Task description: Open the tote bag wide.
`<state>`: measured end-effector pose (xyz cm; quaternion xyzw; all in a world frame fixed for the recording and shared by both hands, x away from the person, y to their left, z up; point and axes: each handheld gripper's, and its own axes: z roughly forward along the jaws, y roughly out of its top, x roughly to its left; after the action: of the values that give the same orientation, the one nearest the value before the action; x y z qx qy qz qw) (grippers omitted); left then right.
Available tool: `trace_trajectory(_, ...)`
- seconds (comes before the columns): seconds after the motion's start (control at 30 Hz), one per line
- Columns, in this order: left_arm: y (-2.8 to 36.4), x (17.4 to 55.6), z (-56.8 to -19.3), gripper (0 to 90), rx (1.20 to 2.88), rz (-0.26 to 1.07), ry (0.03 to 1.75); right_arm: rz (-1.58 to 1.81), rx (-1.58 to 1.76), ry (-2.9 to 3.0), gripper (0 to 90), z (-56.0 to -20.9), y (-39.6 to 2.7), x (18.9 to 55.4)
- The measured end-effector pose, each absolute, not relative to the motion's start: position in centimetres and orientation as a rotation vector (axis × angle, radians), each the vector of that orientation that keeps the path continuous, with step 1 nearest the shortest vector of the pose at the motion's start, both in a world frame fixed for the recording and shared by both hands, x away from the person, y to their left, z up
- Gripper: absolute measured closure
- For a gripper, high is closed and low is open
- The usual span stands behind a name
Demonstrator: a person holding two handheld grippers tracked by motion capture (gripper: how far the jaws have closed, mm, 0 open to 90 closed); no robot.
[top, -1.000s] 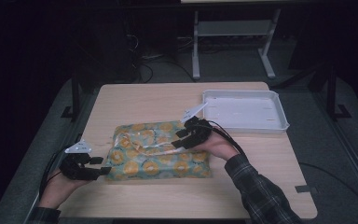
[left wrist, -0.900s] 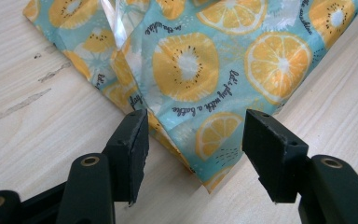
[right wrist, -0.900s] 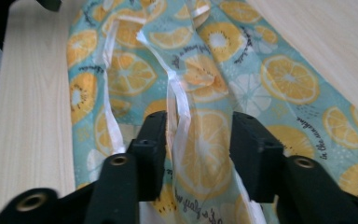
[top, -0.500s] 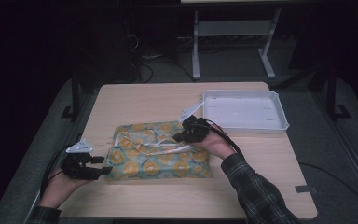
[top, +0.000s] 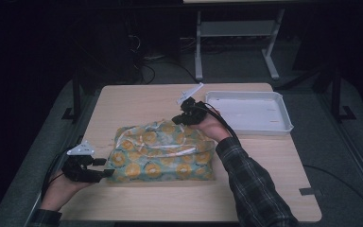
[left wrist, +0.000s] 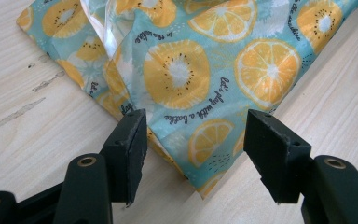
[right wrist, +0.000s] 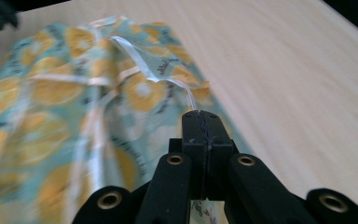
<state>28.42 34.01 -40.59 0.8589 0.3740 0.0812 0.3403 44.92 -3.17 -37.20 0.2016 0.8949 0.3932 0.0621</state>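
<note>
Fruit-print cloth [top: 163, 152] lies flat-ish on the wooden table [top: 264, 189], roughly mid-table, its long axis running left to right across the high view. One corner points toward the person's left side; in the left gripper view that corner [left wrist: 200, 182] aims down between the two jaws.

Left gripper [top: 105, 168]: jaws stand apart, wide, straddling the corner (no pad presses on the fabric; the corner sits between them, resting on the table). The gripper is at the cloth's near left end, just beside it.

Right gripper [top: 178, 119]: jaws together, clamped on a thin pale strip of the cloth's edge [right wrist: 186, 95], which rises taut from the cloth into the pads in the right gripper view. These jaws have just been closing, with that strip between them. This gripper sits at the far edge of the cloth, toward its right half, so the bulk of the fabric spreads below and left of it in the high view.

White tray [top: 283, 124] stands to the right of the right gripper, apart from the cloth.
</note>
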Motion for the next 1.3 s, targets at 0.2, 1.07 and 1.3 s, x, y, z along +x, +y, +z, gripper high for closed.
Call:
trace_trajectory(0.2,34.2,28.4,-40.5,38.6,2.237,0.214,0.967,1.125,0.651,2.693,88.9,-38.5,-2.6,47.4)
trace_trajectory(1.07,33.5,28.7,-39.8,38.1,2.222,0.213,0.953,1.142,0.771,2.689,42.6,-37.4,-5.8,44.2)
trace_trajectory(1.3,32.8,29.1,-38.8,38.1,2.221,0.217,0.920,1.136,0.816,2.678,42.6,-37.4,-8.2,41.5)
